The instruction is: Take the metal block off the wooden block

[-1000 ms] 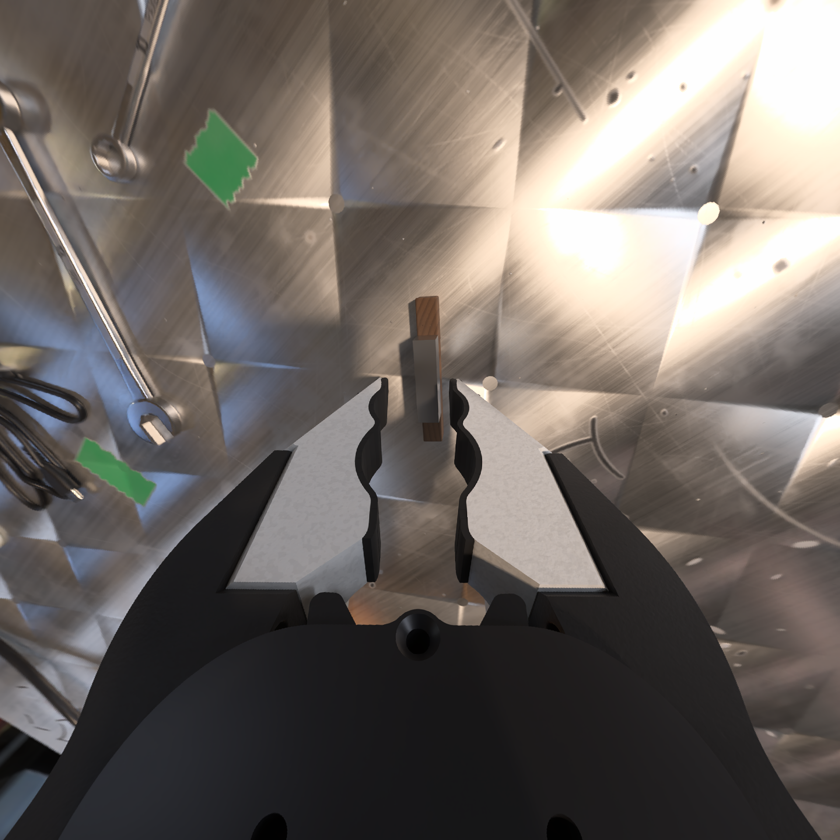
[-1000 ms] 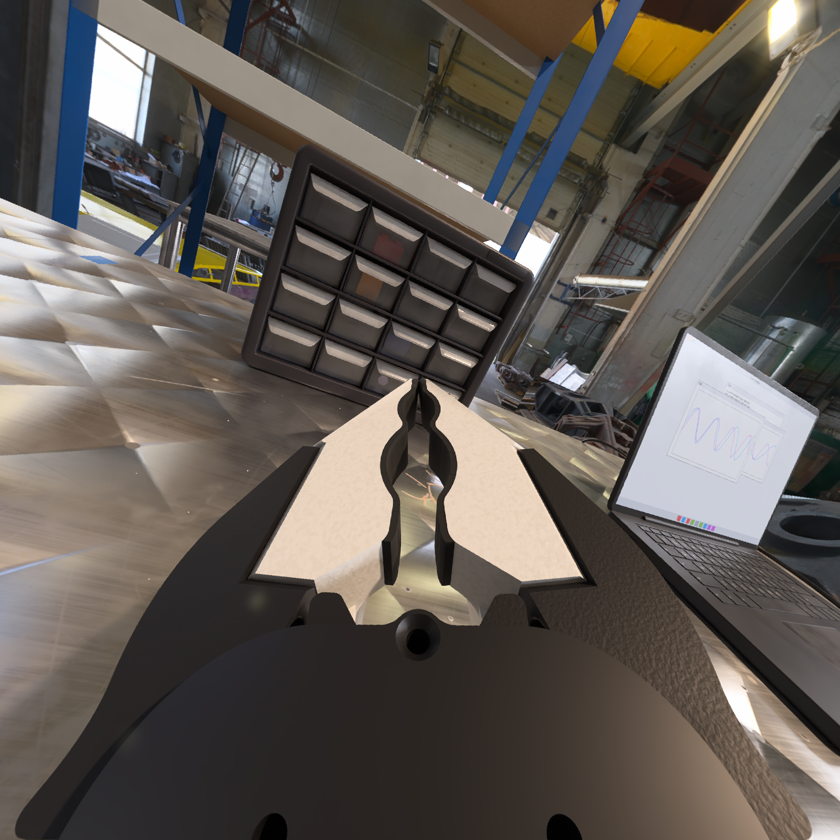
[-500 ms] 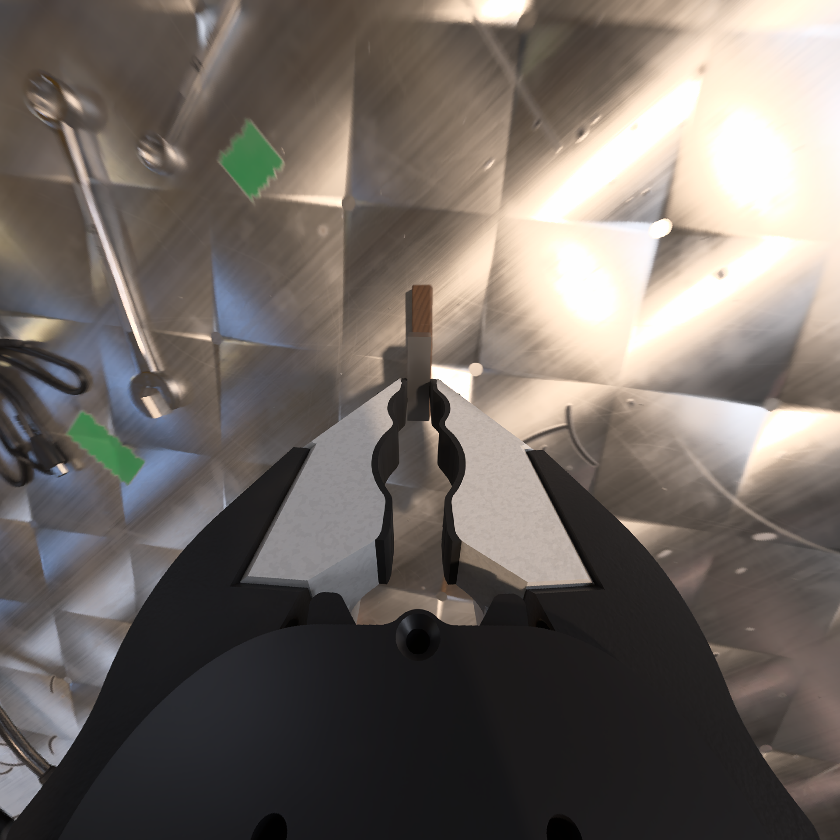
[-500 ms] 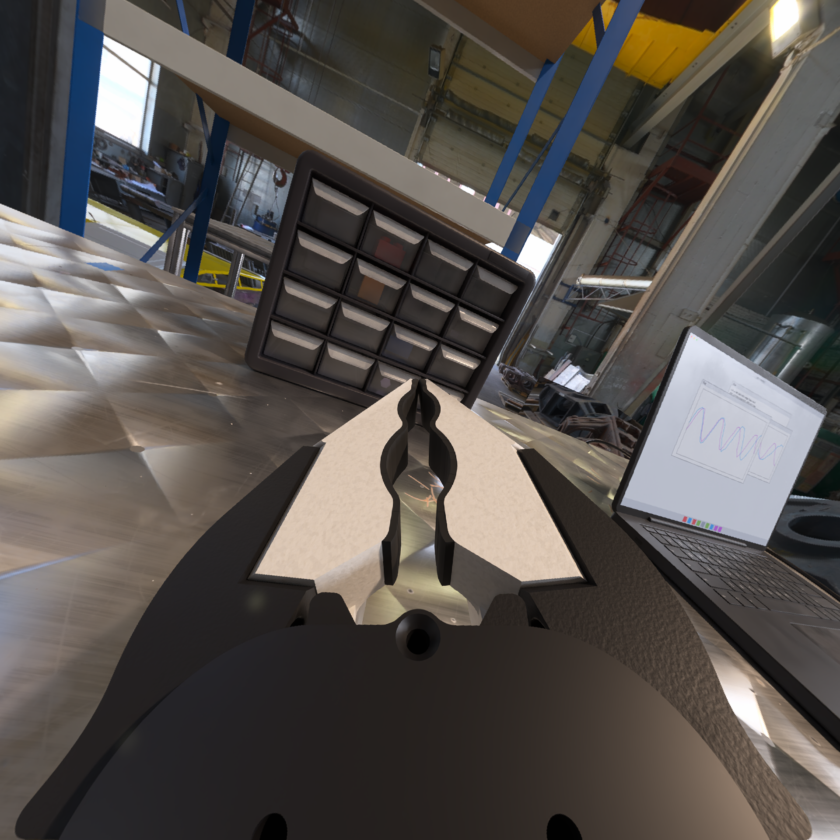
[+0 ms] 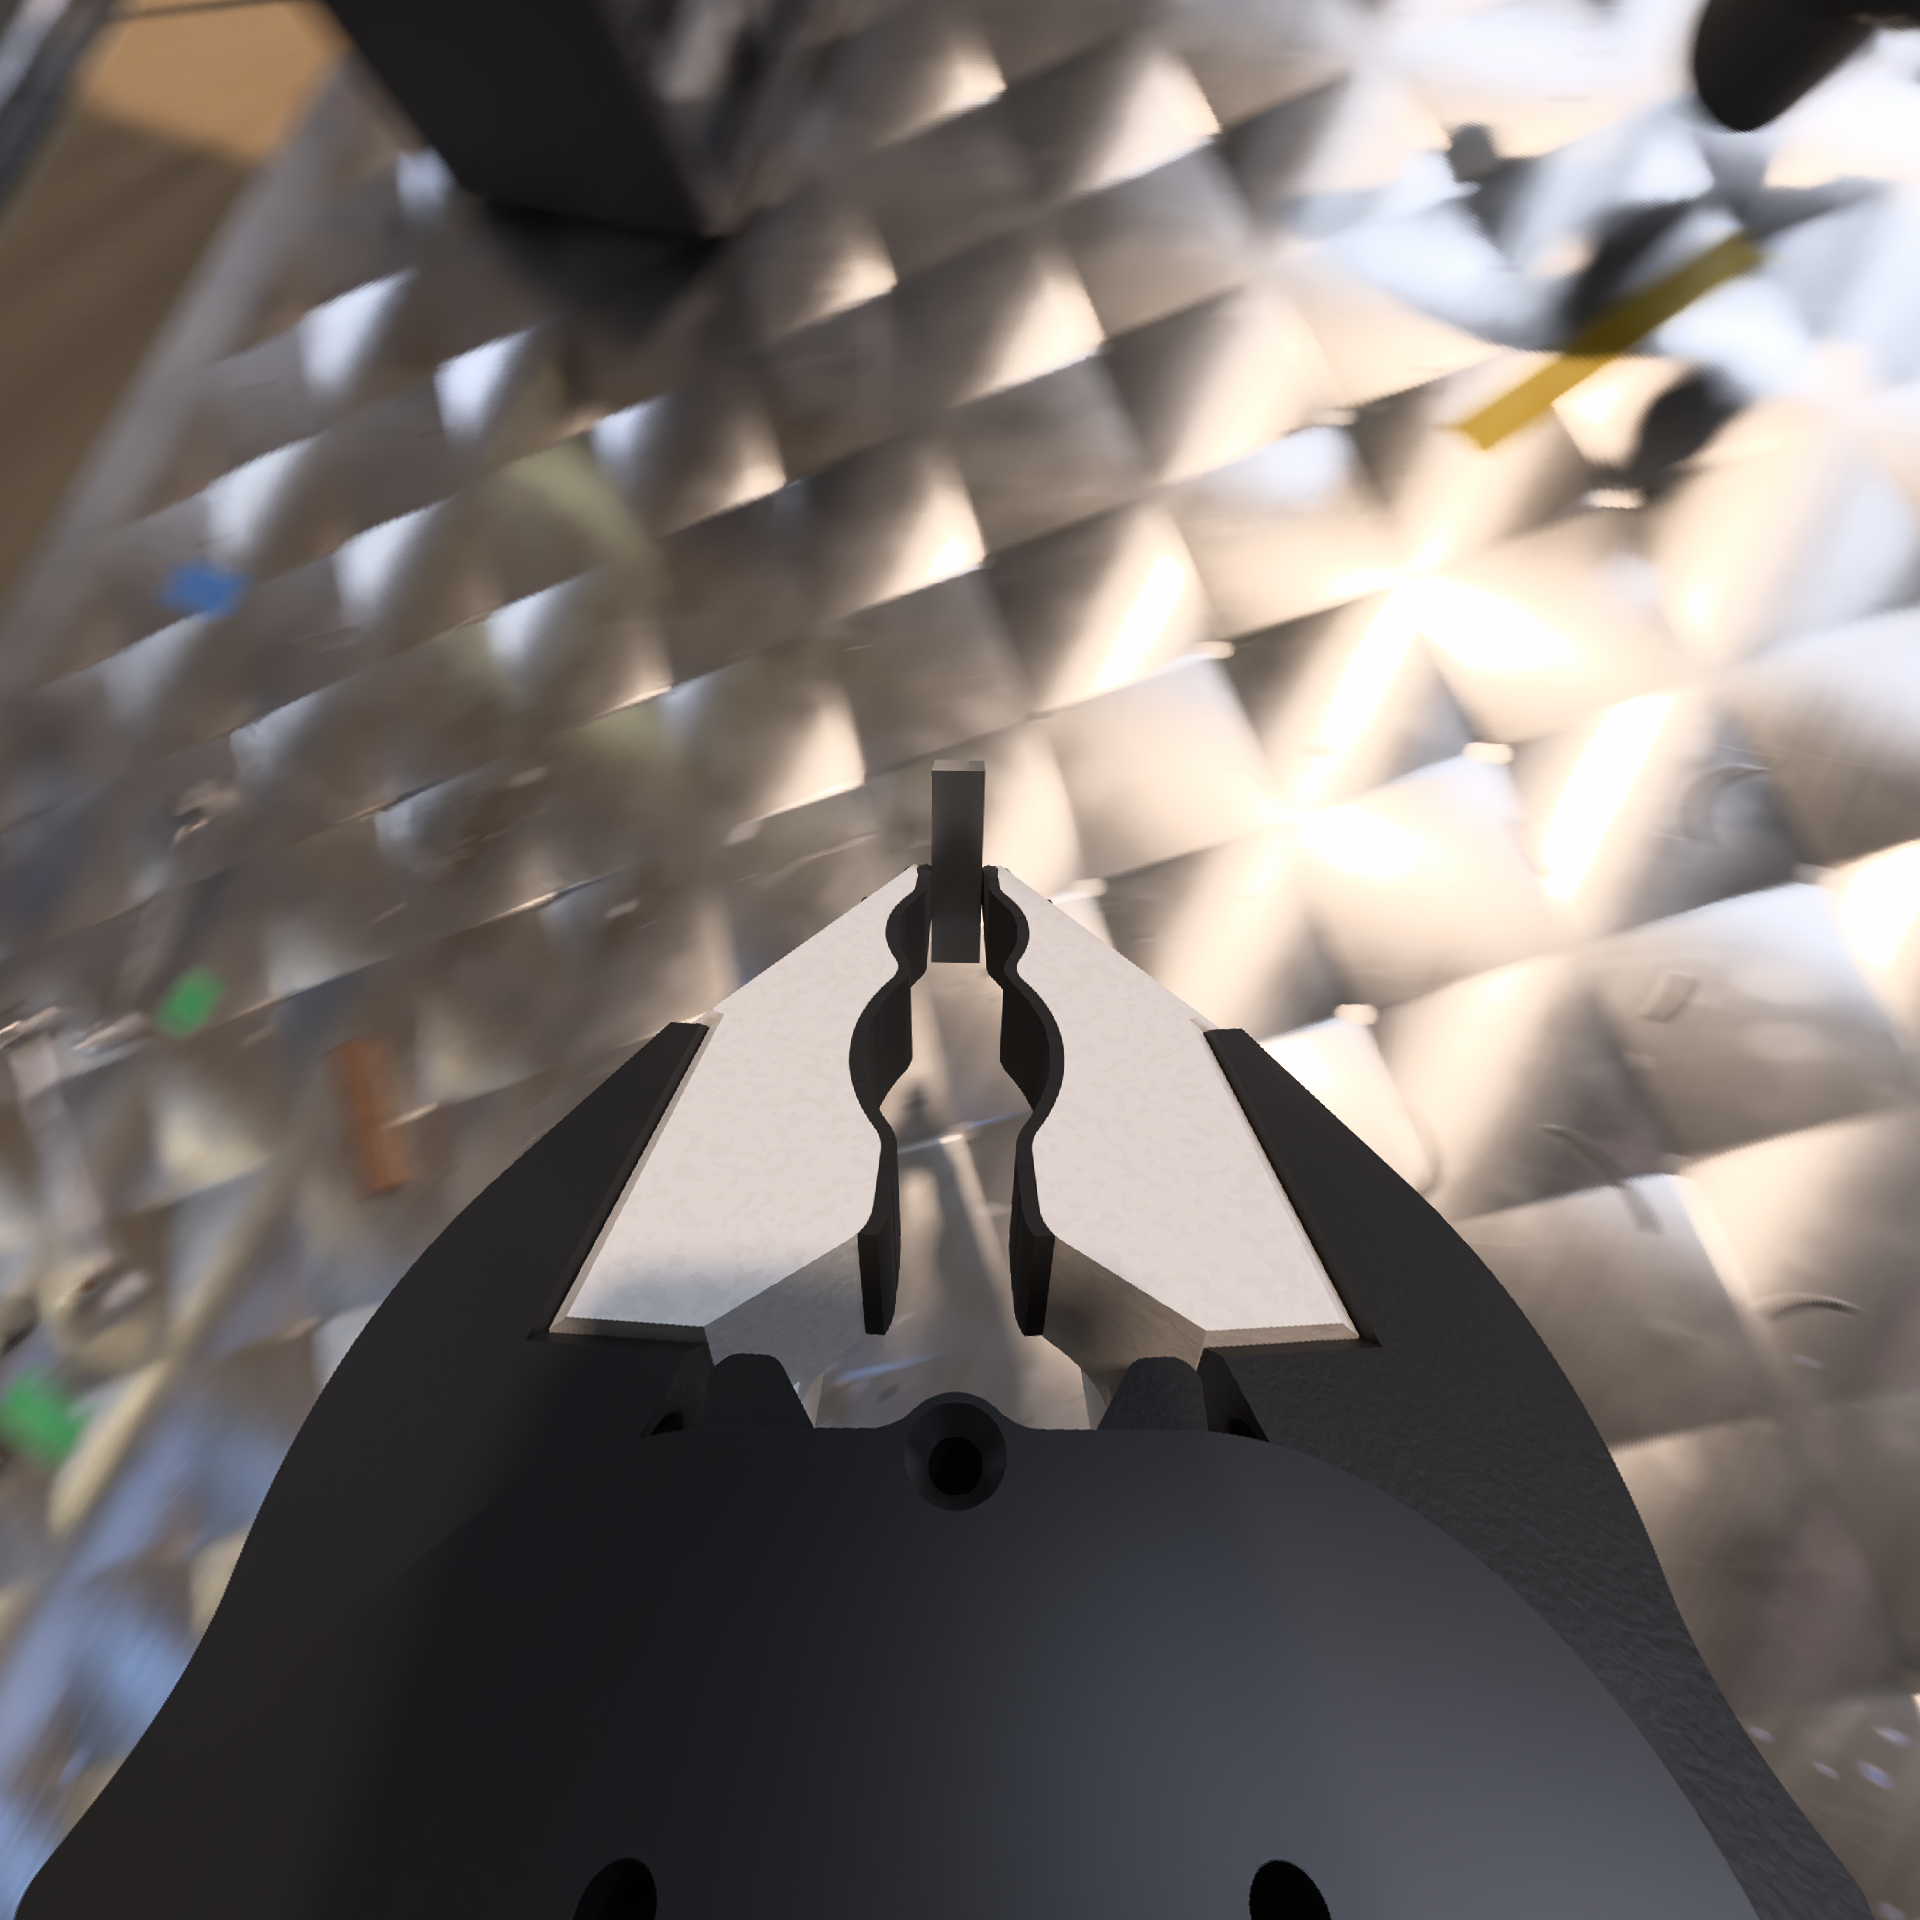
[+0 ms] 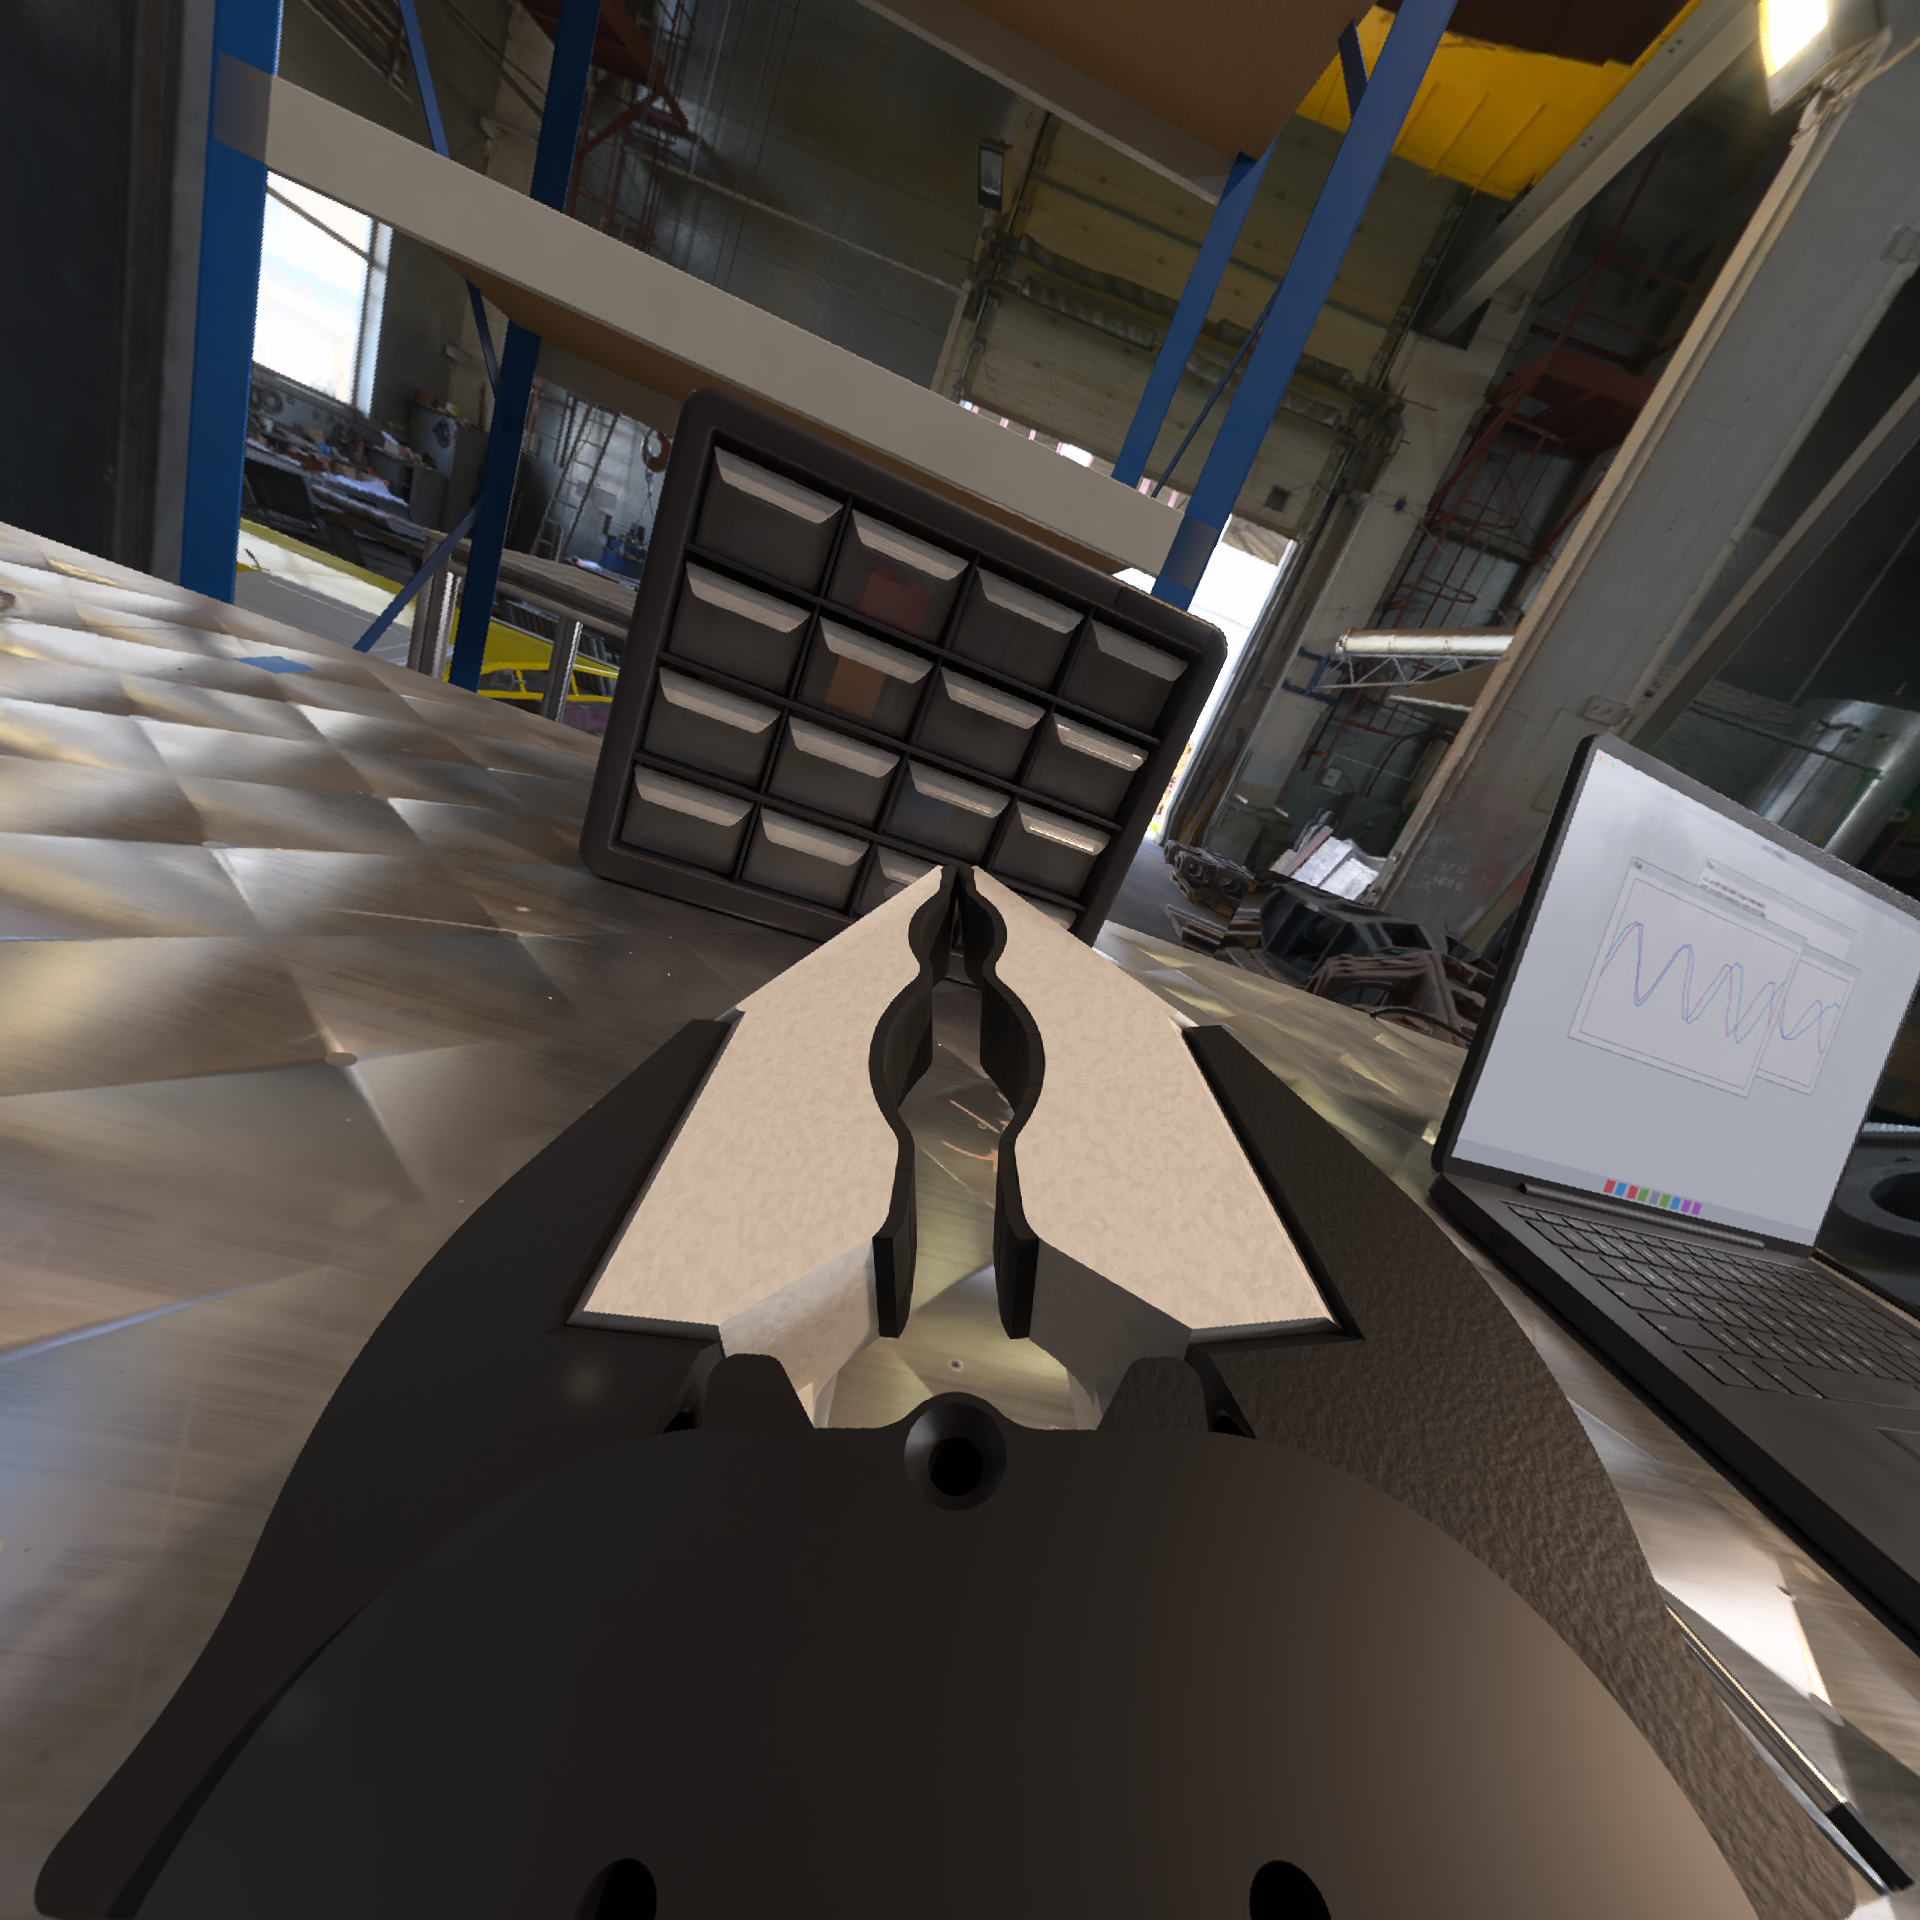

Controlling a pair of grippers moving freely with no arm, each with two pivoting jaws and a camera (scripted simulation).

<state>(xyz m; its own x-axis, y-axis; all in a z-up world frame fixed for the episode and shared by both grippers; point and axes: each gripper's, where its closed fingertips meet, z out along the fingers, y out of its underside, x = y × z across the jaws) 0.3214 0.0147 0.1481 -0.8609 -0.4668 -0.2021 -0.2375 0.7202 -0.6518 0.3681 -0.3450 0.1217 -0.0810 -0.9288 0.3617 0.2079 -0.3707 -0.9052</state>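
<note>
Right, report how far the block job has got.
Done: the metal block is off the wooden block, which lies on the metal table at the left.
In hand: the left gripper grips the metal block above the table.
Left: setting it down. The right gripper is shut, empty.

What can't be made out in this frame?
- Left wrist view: the table is motion-blurred; a brown bar, likely the wooden block, and green scraps lack detail.
- Metal block: lower part hidden between the left gripper fingertips.
- Right wrist view: cabinet drawer contents murky; right gripper covers its bottom row.
</note>
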